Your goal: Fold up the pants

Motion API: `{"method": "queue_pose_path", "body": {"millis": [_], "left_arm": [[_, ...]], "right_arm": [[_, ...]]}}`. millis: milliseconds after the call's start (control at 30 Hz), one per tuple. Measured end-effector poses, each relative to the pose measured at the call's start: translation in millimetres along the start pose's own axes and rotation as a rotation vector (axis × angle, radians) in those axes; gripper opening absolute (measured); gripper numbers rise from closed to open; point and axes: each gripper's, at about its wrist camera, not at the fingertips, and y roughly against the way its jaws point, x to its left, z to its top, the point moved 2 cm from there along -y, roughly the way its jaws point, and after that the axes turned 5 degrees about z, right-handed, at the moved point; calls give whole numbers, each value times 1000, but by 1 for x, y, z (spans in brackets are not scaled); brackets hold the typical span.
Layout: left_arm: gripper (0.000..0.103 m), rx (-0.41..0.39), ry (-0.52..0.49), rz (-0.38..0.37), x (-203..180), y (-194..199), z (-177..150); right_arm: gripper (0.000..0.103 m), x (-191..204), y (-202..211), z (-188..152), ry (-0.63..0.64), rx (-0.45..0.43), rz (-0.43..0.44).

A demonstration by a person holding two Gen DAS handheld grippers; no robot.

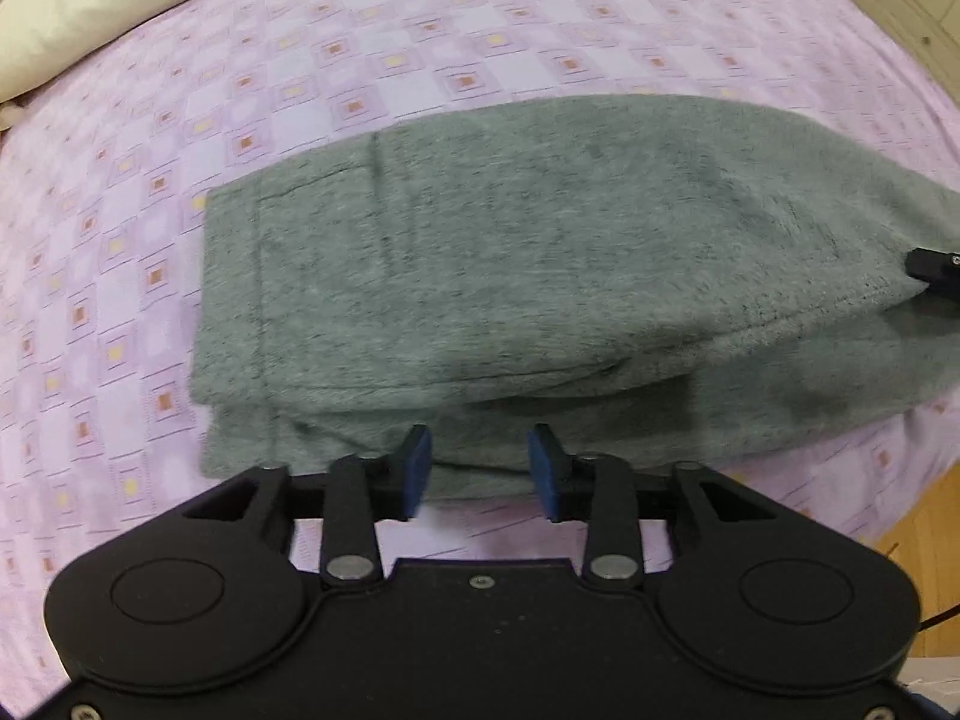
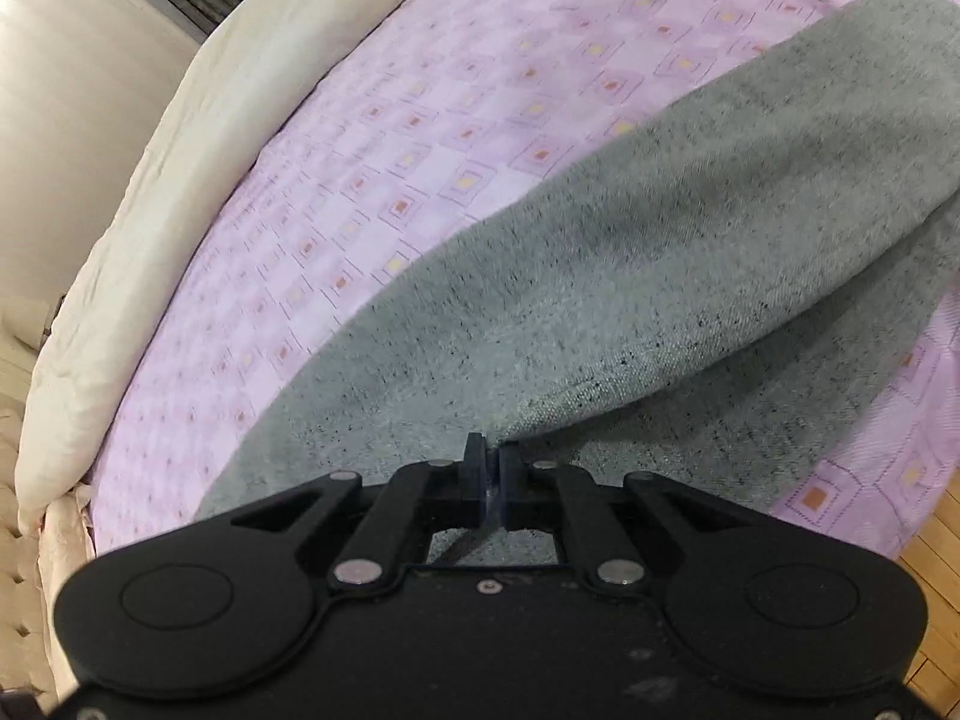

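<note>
The grey pants [image 1: 540, 264] lie on the pink patterned bedsheet [image 1: 300, 60], one leg layer lying over the other, waistband at the left. My left gripper [image 1: 480, 471] is open and empty, its blue pads just above the near edge of the pants. My right gripper [image 2: 492, 474] is shut on the edge of the upper grey layer [image 2: 600, 300] and holds it lifted over the lower layer. The right gripper's black tip also shows in the left wrist view [image 1: 936, 267], at the pants' right end.
A cream duvet [image 2: 150, 192] lies along the far side of the bed and also shows in the left wrist view [image 1: 90, 0]. Wooden floor [image 2: 936, 570] shows past the bed's near edge. A tufted bed frame [image 2: 18, 540] is at the left.
</note>
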Motion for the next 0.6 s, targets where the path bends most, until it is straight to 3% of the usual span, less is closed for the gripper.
{"method": "queue_pose_path", "body": {"millis": [133, 367, 467, 600], "left_arm": [[50, -6, 57, -100, -3, 0, 3], [54, -19, 206, -103, 15, -7, 5], [54, -15, 314, -127, 30, -11, 7], [57, 43, 452, -143, 47, -27, 8]], "right_arm": [[6, 0, 11, 1, 26, 8, -6], [6, -10, 18, -8, 44, 48, -26], [6, -9, 13, -9, 50, 46, -28], [6, -6, 12, -7, 64, 39, -23]]}}
